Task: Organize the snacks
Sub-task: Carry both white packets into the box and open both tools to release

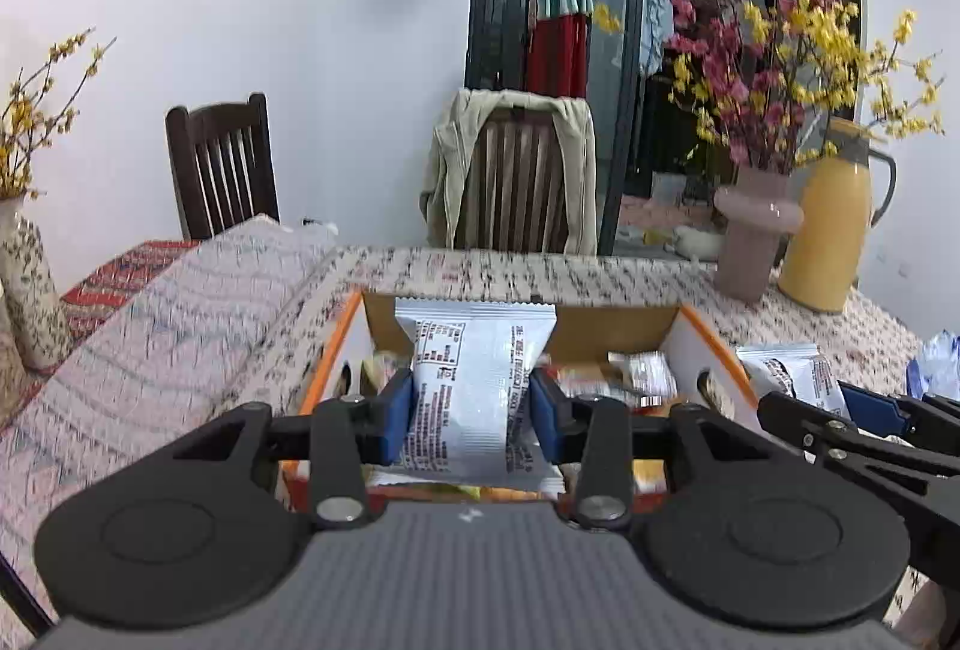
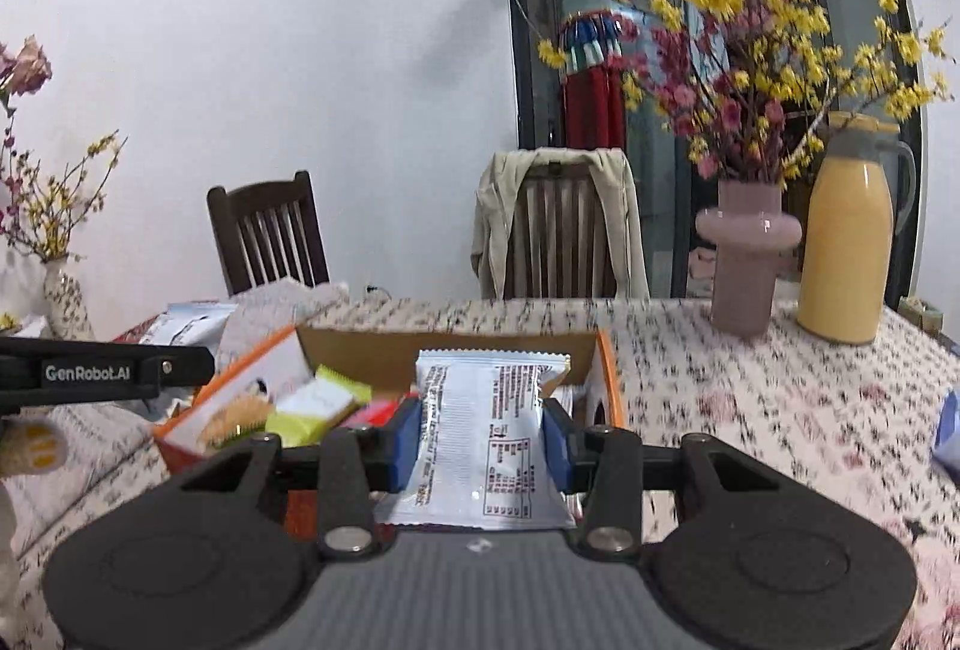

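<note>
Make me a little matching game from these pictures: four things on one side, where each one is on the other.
Things:
1. tall yellow thermos jug
2. beige jacket
3. white printed snack packet
4. lime-green snack packet

Places:
A. draped over a wooden chair
B. inside the orange-edged cardboard box
C. pinched in the right gripper
D. standing beside the pink vase

Pairs: 1-D, 2-A, 3-C, 4-B

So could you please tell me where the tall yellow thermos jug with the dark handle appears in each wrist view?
Left wrist view: the tall yellow thermos jug stands at the far right on the patterned tablecloth.
Right wrist view: the jug is again at the right, more central.
Shared landmark: the pink ceramic vase holding flowers, just left of it.
</note>
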A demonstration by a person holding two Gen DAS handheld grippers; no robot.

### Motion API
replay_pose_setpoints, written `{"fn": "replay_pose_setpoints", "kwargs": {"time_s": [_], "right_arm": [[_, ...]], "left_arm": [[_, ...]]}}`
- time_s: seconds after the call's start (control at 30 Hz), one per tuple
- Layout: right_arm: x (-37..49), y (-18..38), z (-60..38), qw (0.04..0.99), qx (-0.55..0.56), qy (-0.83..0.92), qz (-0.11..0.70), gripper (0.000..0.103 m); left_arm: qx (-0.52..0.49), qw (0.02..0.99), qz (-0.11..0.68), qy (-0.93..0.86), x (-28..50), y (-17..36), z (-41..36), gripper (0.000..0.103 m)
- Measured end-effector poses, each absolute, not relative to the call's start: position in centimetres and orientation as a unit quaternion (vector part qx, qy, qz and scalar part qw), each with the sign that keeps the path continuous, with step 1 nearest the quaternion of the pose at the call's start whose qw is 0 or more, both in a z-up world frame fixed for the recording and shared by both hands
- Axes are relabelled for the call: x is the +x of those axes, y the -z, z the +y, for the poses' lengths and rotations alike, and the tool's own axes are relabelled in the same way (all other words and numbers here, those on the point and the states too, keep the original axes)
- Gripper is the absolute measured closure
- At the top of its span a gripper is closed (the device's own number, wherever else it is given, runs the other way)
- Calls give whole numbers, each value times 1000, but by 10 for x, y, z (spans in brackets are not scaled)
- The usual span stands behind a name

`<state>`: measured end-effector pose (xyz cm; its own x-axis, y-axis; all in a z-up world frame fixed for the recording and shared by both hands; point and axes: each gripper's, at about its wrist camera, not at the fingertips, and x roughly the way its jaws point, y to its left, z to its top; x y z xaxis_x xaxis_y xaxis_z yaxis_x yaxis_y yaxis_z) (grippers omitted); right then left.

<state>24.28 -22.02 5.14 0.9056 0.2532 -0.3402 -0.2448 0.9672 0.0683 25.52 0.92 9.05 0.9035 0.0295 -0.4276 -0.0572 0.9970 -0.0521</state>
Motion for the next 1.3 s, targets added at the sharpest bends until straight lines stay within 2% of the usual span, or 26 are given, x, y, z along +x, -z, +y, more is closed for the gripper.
{"fn": "replay_pose_setpoints", "kwargs": {"time_s": [0.4, 0.7, 0.87, 0.93, 0.97, 1.0, 1.07, 1.1, 1.13, 1.17, 1.3], "right_arm": [[286, -68, -202, 979, 11, -130, 155, 62], [317, -37, -202, 979, 26, -127, 159, 62], [332, -21, -201, 974, 20, -121, 190, 62], [334, -16, -199, 972, 15, -121, 201, 60], [334, -14, -200, 972, 16, -120, 203, 60], [334, -13, -200, 973, 17, -115, 201, 58], [332, -12, -202, 973, 23, -112, 200, 46], [332, -12, -203, 973, 28, -110, 199, 33], [331, -12, -204, 974, 31, -107, 197, 18], [331, -13, -205, 975, 33, -104, 194, 9], [328, -14, -211, 976, 46, -100, 189, 0]], "left_arm": [[-46, 977, 201, -48, 289, -98, 17, 62], [-69, 978, 185, -62, 322, -52, 22, 62], [-54, 973, 219, -55, 336, -34, 22, 62], [-58, 972, 222, -55, 336, -32, 24, 60], [-61, 972, 220, -57, 334, -33, 25, 53], [-62, 972, 217, -58, 332, -33, 26, 49], [-59, 975, 207, -62, 328, -35, 25, 40], [-58, 975, 203, -63, 326, -36, 25, 32], [-58, 976, 198, -68, 325, -37, 24, 13], [-56, 977, 190, -78, 323, -37, 24, 0], [-60, 979, 175, -81, 318, -44, 24, 0]]}}
